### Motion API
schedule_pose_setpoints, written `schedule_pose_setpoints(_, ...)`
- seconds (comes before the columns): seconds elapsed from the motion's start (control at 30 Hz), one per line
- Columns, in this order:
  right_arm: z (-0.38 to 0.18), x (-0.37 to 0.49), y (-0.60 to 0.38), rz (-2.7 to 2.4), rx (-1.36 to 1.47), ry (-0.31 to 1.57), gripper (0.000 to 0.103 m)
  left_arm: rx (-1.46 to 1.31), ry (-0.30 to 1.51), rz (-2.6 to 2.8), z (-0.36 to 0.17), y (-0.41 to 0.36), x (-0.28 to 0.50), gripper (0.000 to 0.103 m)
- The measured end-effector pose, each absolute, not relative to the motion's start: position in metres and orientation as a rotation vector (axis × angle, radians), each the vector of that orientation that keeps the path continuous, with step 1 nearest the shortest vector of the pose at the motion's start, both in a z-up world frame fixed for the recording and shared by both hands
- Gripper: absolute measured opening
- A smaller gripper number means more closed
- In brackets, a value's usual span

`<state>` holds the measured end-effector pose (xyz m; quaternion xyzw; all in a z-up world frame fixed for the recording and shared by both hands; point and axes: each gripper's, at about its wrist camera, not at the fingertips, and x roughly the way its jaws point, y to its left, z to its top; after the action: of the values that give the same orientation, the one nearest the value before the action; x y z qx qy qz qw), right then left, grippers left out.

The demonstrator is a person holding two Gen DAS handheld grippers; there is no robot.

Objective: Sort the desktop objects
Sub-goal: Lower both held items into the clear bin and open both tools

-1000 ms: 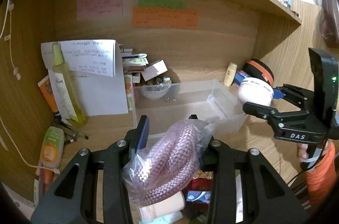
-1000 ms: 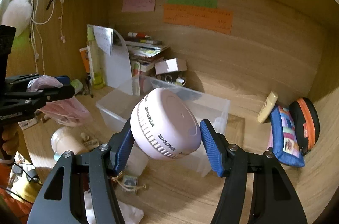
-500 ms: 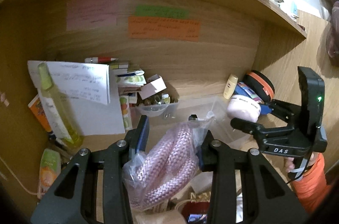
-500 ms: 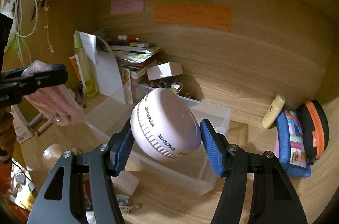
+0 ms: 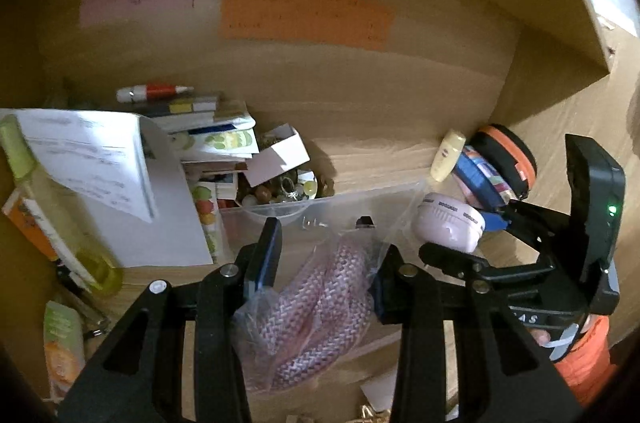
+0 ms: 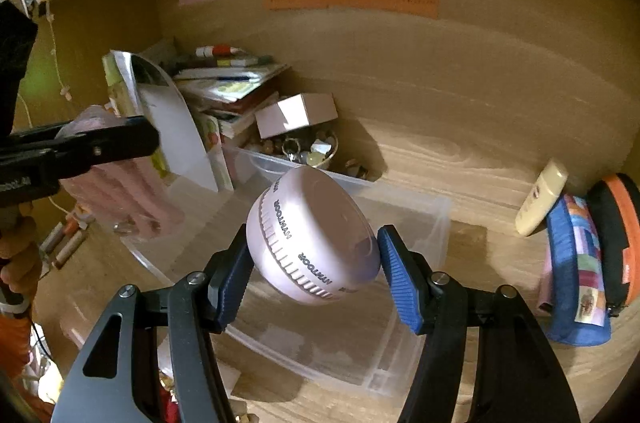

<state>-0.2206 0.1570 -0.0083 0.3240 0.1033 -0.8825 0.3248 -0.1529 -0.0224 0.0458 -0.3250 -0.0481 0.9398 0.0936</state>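
Observation:
My left gripper [image 5: 320, 255] is shut on a clear bag of pink braided rope [image 5: 316, 311], held over the near edge of the clear plastic bin [image 5: 348, 199]. From the right wrist view the bag of rope [image 6: 120, 191] hangs at the left over the bin's left end. My right gripper [image 6: 312, 263] is shut on a round pale pink device [image 6: 312, 239], held tilted above the clear plastic bin [image 6: 432, 219]. That device [image 5: 448, 227] also shows at the right of the left wrist view, over the bin's right end.
A stack of books [image 5: 208, 135], a white box [image 5: 280, 155] and a bowl of trinkets [image 6: 308, 151] stand behind the bin. Paper sheets [image 5: 104, 159] and a yellow-green bottle [image 5: 48, 199] lean at left. A cream tube [image 6: 540, 199], blue pouch [image 6: 576, 263] and orange-black case [image 6: 616, 231] lie right.
Both grippers have moved forward and deeper under the shelf, closer to the bin. Each keeps its object. The scene has grown darker.

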Motion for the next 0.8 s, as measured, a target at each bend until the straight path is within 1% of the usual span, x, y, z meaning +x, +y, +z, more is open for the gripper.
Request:
schedule_pose_setpoints(0.23, -0.029, -0.241, 0.145, -2.317, 0.955, 0.281, 0.058, -1.063, -0.154, 2.766, 0.023, -0.020, -0.184, 0.038)
schedule_pose_setpoints(0.4, -0.047, -0.249, 0.134, -2.295, 1.025, 0.302, 0.058, -1.151, -0.128, 2.734, 0.005, -0.014, -0.197, 0.038)
schedule_pose_setpoints(0.57, -0.057, -0.250, 0.128, -2.303, 1.043, 0.319, 0.058, -1.207, -0.124, 2.698, -0.003, -0.013, -0.203, 0.038)
schedule_pose_setpoints(0.8, -0.062, -0.245, 0.122, -2.297, 1.037, 0.360, 0.058, -1.230, -0.067, 2.699, -0.005, -0.004, -0.206, 0.038)
